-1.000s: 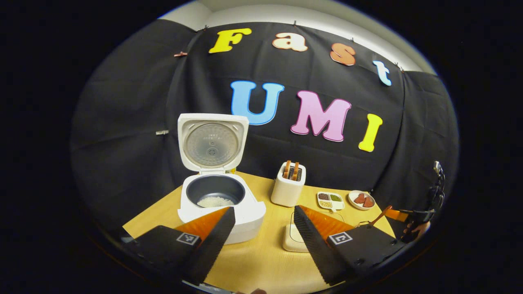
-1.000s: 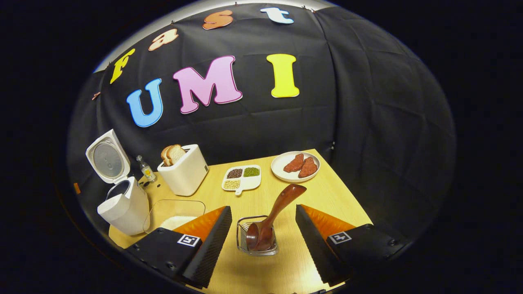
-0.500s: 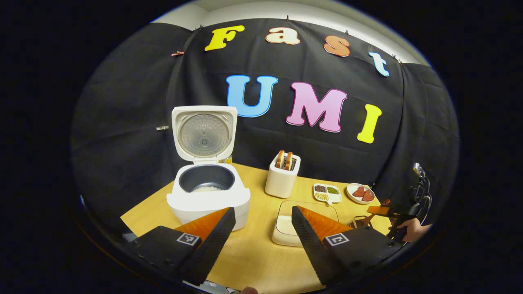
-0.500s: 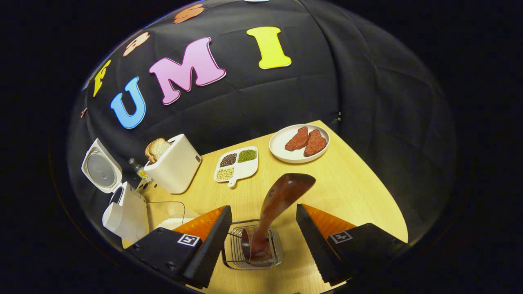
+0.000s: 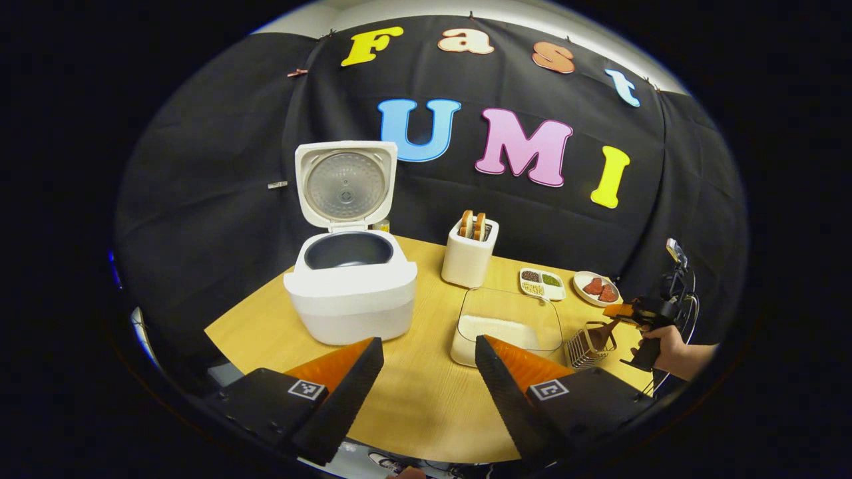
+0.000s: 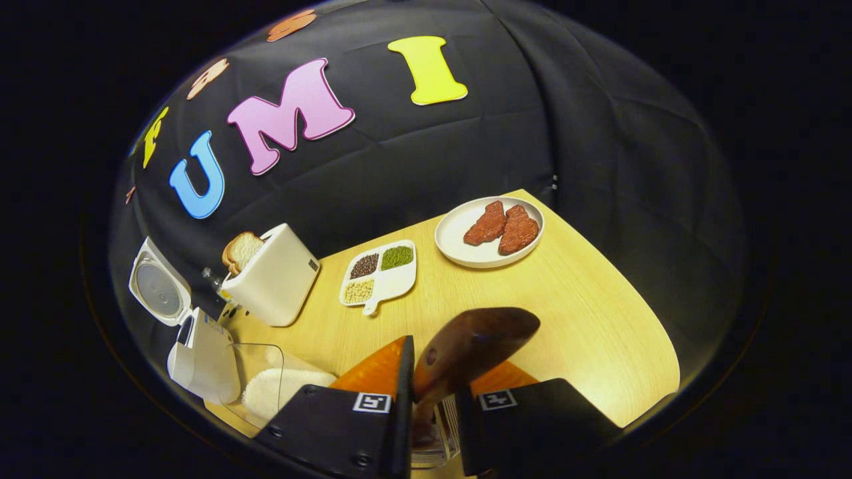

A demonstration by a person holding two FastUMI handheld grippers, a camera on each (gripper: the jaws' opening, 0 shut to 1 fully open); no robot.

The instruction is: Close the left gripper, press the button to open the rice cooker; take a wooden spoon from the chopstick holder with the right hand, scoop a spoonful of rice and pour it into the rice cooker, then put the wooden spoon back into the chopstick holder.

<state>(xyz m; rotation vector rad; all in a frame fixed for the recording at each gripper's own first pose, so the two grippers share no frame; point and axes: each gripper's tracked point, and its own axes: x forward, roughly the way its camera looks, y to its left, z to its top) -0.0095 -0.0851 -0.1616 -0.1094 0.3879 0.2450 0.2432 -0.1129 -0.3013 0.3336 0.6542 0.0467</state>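
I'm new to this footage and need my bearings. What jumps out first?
The white rice cooker stands at the table's left with its lid up. In the right gripper view, the right hand-held gripper has closed on the wooden spoon in the chopstick holder, beside the clear dish of rice.

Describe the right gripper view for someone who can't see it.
The right gripper is shut on the wooden spoon handle above the chopstick holder. Beyond, a wooden table holds a plate of meat, a toaster and an open rice cooker.
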